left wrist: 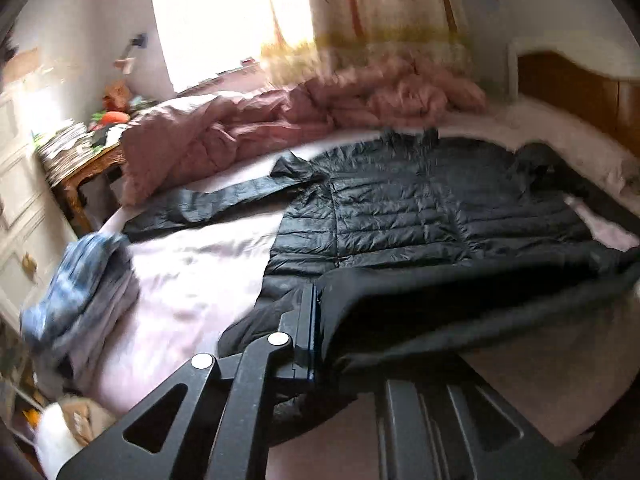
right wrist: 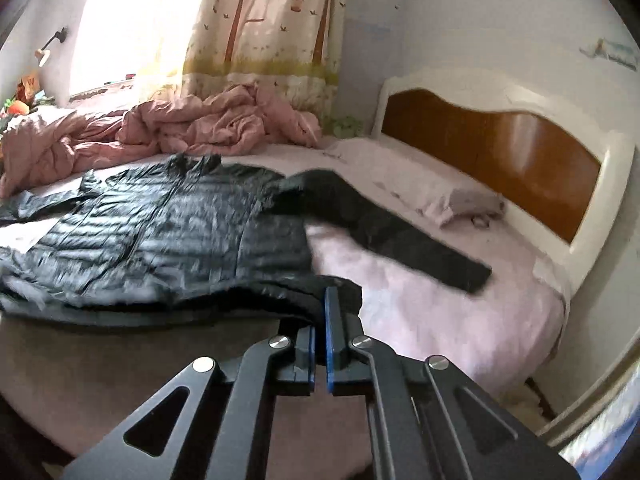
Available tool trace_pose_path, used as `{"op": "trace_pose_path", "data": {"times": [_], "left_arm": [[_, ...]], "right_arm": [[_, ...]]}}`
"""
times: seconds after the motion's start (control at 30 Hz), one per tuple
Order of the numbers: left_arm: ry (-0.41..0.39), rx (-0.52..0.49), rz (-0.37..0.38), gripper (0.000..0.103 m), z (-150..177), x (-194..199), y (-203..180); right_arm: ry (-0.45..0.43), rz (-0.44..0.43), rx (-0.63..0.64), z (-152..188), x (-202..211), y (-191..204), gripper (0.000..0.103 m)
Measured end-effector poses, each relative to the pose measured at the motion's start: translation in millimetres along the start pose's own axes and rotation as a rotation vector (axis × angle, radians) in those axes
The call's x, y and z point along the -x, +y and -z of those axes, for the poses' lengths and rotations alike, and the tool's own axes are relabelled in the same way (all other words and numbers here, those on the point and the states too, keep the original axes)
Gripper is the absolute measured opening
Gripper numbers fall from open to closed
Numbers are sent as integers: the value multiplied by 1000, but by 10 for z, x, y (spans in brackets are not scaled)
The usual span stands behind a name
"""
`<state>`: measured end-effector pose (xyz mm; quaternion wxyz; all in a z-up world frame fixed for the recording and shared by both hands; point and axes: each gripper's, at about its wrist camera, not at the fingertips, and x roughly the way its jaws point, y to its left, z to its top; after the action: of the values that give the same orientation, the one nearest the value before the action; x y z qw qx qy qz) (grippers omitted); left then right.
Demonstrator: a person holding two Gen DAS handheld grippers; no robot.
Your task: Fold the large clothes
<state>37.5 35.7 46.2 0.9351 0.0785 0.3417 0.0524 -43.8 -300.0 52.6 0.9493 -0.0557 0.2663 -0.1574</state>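
Observation:
A black quilted puffer jacket (left wrist: pixel 420 208) lies spread on the pale pink bed sheet (left wrist: pixel 192 272), one sleeve stretched to the left. My left gripper (left wrist: pixel 318 308) is shut on the jacket's near hem, which is lifted and folded over; its right finger is hidden under the cloth. In the right wrist view the jacket (right wrist: pixel 168 232) lies left of centre with its other sleeve (right wrist: pixel 400 232) stretched toward the headboard. My right gripper (right wrist: pixel 322 312) is shut on the hem's near right corner, raised slightly off the bed.
A crumpled pink duvet (left wrist: pixel 280 120) is heaped at the far side under the window and curtain (right wrist: pixel 260 32). A blue-and-grey pile of clothes (left wrist: pixel 80 280) sits at the bed's left edge. A wooden headboard (right wrist: pixel 500 164) stands right. A cluttered side table (left wrist: pixel 80 152) is far left.

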Motion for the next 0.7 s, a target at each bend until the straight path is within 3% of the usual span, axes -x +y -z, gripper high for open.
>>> {"op": "trace_pose_path", "data": {"times": [0.07,0.13,0.2,0.3,0.37,0.4,0.43,0.47,0.53,0.6,0.63,0.7], "left_arm": [[129,-148,60,11,-134,-422,-140],[175,-222,54,12,-193,-761,-218],[236,-234,46,16,-237,-1075,-248],[230,-240,57,29,-291,-1292,-270],[181,-223,25,61,-322,-1347,-241],[146,-208,10,70,-319,-1337,-205],[95,-177,-13,87,-320,-1295,-149],[53,-145,-34,102,-306,-1250,-81],[-25,-96,-52,103,-277,-1160,68],[-46,-73,-19,103,-231,-1077,162],[-47,-65,24,103,-201,-1049,197],[-57,-45,106,103,-138,-999,253]], "right_arm": [[21,-9,21,-158,-226,76,3],[80,-43,28,-305,-573,148,4],[172,-80,43,-379,-1012,246,4],[245,-70,66,-328,-1443,349,4],[287,-76,78,-297,-1659,386,4],[302,-89,82,-293,-1771,404,4],[306,-99,85,-275,-1836,406,4],[303,-111,87,-265,-1867,404,11],[270,-154,87,-259,-1899,375,30],[184,-249,61,-227,-1804,298,88],[149,-272,45,-221,-1751,265,96],[81,-289,13,-216,-1609,179,97]]}}
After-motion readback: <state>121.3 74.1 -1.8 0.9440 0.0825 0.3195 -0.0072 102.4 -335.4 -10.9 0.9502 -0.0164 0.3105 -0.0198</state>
